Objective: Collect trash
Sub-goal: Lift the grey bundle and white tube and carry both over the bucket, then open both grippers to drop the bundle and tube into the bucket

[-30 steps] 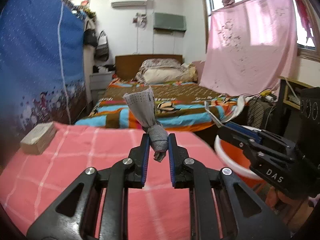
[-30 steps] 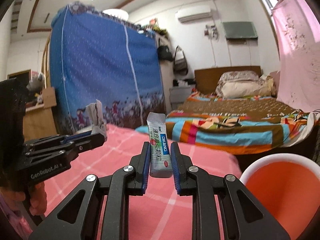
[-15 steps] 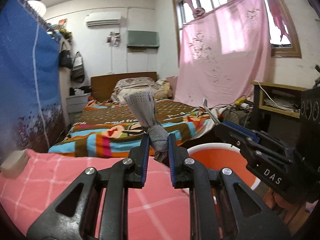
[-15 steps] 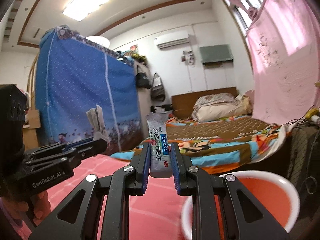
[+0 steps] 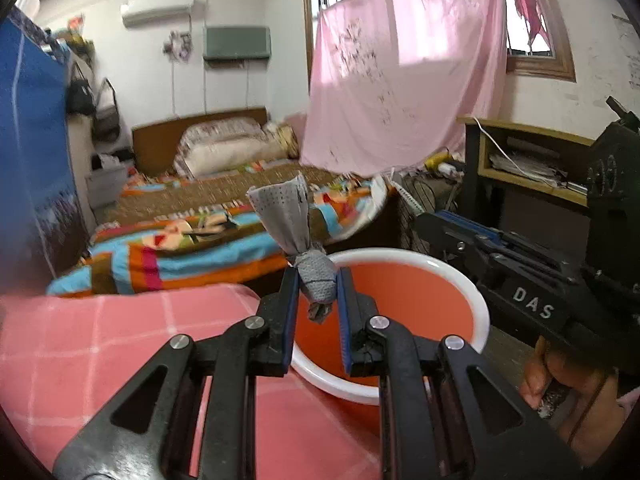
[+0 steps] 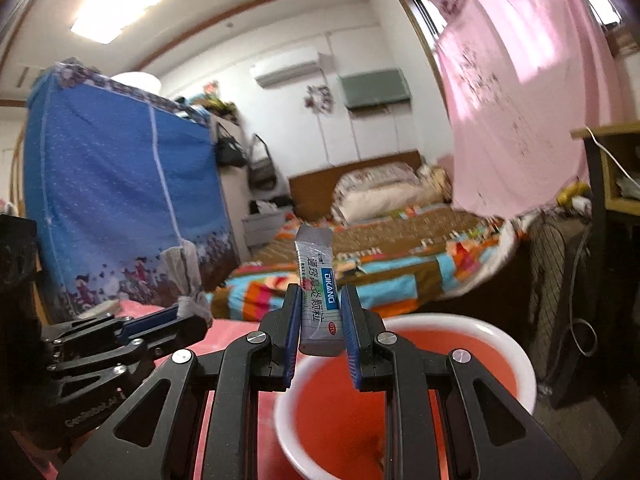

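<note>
Centrally in the left wrist view, a twisted grey wrapper (image 5: 298, 236) stands upright, its knotted lower part pinched between the blue pads of the left tool (image 5: 318, 292), its flared end rising toward the middle of the frame. Just behind and below it sits an orange basin with a white rim (image 5: 478, 300), its opening filling the lower middle of the picture. At the lower left lies the pink checked cloth of the surface (image 5: 100, 344). The right tool (image 5: 452, 224) reaches in from the right edge, seen from the side, with part of a hand (image 5: 568, 392) under it at the lower right.

In the right wrist view, the right tool (image 6: 320, 320) clamps a medicine sachet (image 6: 318, 288) printed DIKANG, held upright at the centre of the frame. The basin (image 6: 516, 356) sits directly below and beyond, at the lower middle and right. At the left, the left tool (image 6: 176, 320) shows side-on with the grey wrapper (image 6: 186, 276) sticking up from it.

Farther back are a bed with a striped blanket (image 5: 180, 248), a blue fabric wardrobe (image 6: 120, 196) at the left, and a pink sheet (image 5: 400, 92) hanging at the upper right.
</note>
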A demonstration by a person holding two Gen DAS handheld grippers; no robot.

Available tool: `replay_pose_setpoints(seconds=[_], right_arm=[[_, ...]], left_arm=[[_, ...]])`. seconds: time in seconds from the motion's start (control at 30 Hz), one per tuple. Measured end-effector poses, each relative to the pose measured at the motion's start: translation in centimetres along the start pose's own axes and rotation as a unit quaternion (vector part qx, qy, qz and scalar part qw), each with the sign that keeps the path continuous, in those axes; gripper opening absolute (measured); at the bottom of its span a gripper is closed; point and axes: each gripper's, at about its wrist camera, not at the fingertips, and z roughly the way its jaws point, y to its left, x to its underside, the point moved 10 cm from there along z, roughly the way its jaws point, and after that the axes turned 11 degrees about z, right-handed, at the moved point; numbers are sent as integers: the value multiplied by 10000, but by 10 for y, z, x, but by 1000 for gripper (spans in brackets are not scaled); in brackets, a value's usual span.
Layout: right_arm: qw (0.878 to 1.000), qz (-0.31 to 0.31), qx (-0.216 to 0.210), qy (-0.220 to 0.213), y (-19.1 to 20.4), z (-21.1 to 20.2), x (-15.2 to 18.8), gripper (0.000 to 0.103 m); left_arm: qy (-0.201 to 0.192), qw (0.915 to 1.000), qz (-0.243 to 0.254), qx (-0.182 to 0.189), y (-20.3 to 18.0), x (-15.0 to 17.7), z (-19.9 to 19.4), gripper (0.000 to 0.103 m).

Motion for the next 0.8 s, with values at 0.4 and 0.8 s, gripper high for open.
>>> replay_pose_setpoints(seconds=[0.4,0.8], right_arm=[[9971,357,375,560,-32,9,17,19],[9934,612,450,857,-41,14,27,19]], left_arm=[[836,9944,-387,511,-19,19,34,22],[1383,9851,-655,788,-29,25,53,23]])
